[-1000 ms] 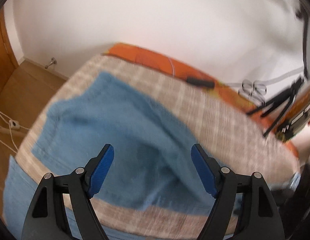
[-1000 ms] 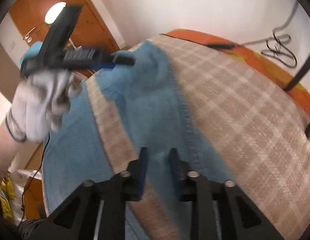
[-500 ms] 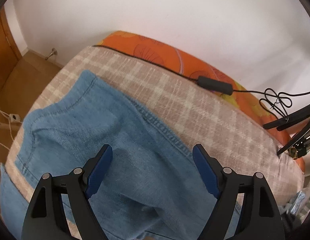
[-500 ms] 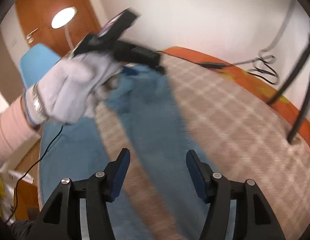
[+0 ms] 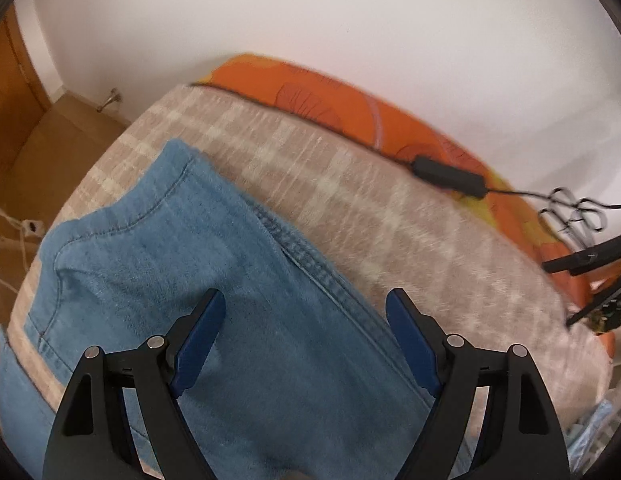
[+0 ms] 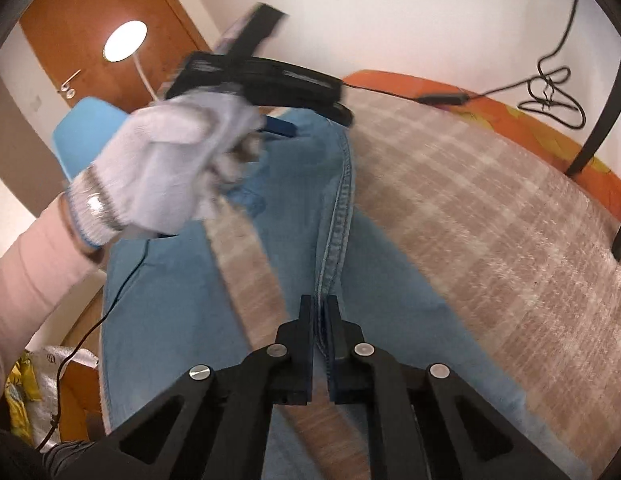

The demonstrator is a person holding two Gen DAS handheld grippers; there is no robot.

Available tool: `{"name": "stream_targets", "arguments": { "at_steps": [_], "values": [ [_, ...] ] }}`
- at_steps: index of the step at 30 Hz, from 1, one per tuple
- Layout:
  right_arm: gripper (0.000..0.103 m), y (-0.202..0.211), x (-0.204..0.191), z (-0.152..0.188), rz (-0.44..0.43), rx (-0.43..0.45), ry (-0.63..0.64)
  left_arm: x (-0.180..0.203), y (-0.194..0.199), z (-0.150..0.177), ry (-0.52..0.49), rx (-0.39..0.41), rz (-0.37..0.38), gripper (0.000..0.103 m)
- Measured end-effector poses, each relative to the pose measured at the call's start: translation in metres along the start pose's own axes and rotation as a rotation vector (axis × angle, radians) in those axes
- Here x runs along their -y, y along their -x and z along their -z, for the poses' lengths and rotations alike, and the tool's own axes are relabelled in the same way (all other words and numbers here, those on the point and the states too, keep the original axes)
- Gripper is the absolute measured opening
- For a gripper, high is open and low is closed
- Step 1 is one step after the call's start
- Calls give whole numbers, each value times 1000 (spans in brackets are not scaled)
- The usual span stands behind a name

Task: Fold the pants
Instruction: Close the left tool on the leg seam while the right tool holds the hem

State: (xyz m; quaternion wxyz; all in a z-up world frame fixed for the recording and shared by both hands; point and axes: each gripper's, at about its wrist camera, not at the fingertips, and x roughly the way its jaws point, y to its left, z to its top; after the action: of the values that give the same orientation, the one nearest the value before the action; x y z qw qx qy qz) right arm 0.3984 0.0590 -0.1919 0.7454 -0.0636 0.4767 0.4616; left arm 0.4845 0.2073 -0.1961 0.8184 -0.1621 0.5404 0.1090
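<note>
The blue denim pants (image 5: pixel 214 280) lie spread on a bed under a beige checked blanket (image 5: pixel 390 216), one leg running toward the blanket's far left corner and the other hanging over its near left edge. To the right of the pants the blanket is bare as far as the orange sheet (image 5: pixel 350 96) along the wall. The right gripper (image 6: pixel 320 312) has its fingers nearly closed, pinching the stitched side seam of the pants at the near end. The left gripper (image 5: pixel 306 320) hangs over the pants with its blue pads (image 5: pixel 198 340) spread wide, holding nothing; in the right wrist view a white-gloved left hand (image 6: pixel 170 168) carries it above the far leg. Beyond the pants, a black adapter (image 5: pixel 450 176) and its cable rest on the sheet, and black stand legs (image 6: pixel 606 120) stand on the blanket's right side.
</note>
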Motion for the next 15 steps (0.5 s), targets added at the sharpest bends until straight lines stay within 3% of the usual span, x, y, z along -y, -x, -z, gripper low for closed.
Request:
{"name": "stream_targets", "arguments": {
  "at_steps": [4, 7, 11, 13, 15],
  "values": [
    [3, 5, -17, 5, -1, -4, 57, 10, -6, 2, -50, 11, -78, 83],
    [3, 5, -22, 7, 9, -12, 79, 9, -3, 7, -41, 49, -83, 79],
    [3, 6, -23, 6, 19, -6, 80, -5, 6, 12, 2, 95, -105, 36],
    [5, 8, -20, 5, 22, -5, 82, -19, 10, 12, 41, 101, -84, 10],
    [7, 10, -20, 5, 29, -5, 80, -34, 13, 12, 91, 99, -28, 7]
  ]
}}
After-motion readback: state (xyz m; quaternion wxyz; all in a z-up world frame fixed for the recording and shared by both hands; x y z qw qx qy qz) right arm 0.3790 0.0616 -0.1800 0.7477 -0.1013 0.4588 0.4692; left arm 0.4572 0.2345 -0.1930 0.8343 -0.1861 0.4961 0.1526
